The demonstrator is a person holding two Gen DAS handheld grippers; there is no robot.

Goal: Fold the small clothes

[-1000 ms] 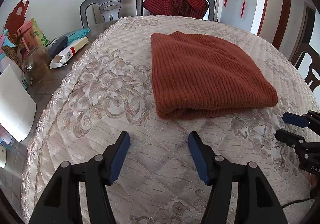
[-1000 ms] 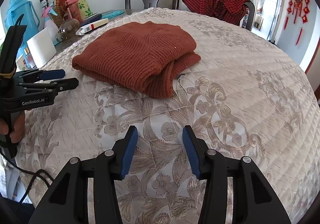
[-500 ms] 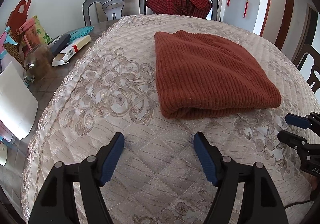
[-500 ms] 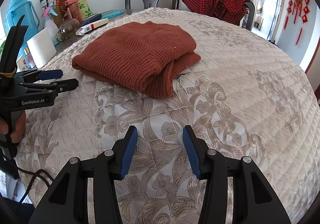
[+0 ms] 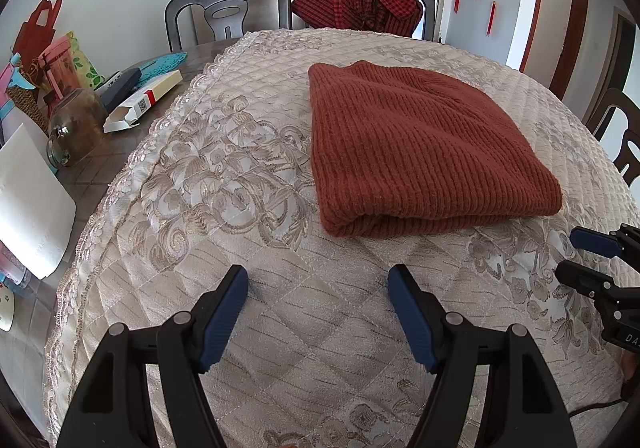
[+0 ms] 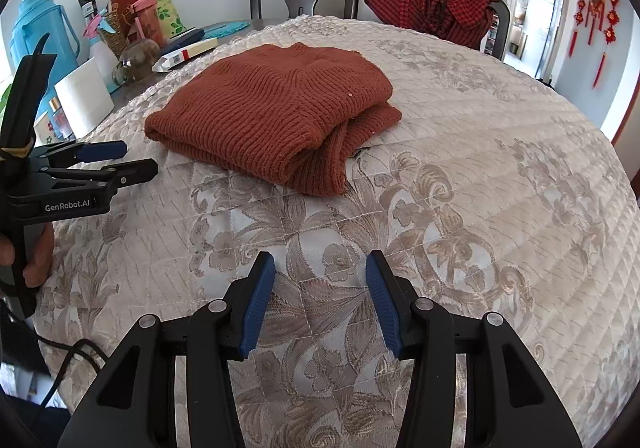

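With both my left claw (image 5: 318, 312) and right claw (image 6: 320, 300) spread apart and empty over the worktop's (image 6: 500, 208) near edge, I'd leave the folded rust sweater (image 5: 416, 152) mid-worktop alone, maybe tucking its loose right-side layers.

Round table (image 5: 100, 168) with brown top, mostly covered by a cream quilted floral-embroidered cloth (image 5: 224, 176). Folded rust-red ribbed knit sweater (image 5: 408, 152) lies on the cloth, toward 1 o'clock in the left wrist view. Bare tabletop strip at 9–10 o'clock carries a round glass jar (image 5: 76, 128), a white paper roll (image 5: 32, 204), an open white carton with red stripe (image 5: 142, 102), a dark blue case (image 5: 120, 85) and a teal lace mat (image 5: 164, 62).
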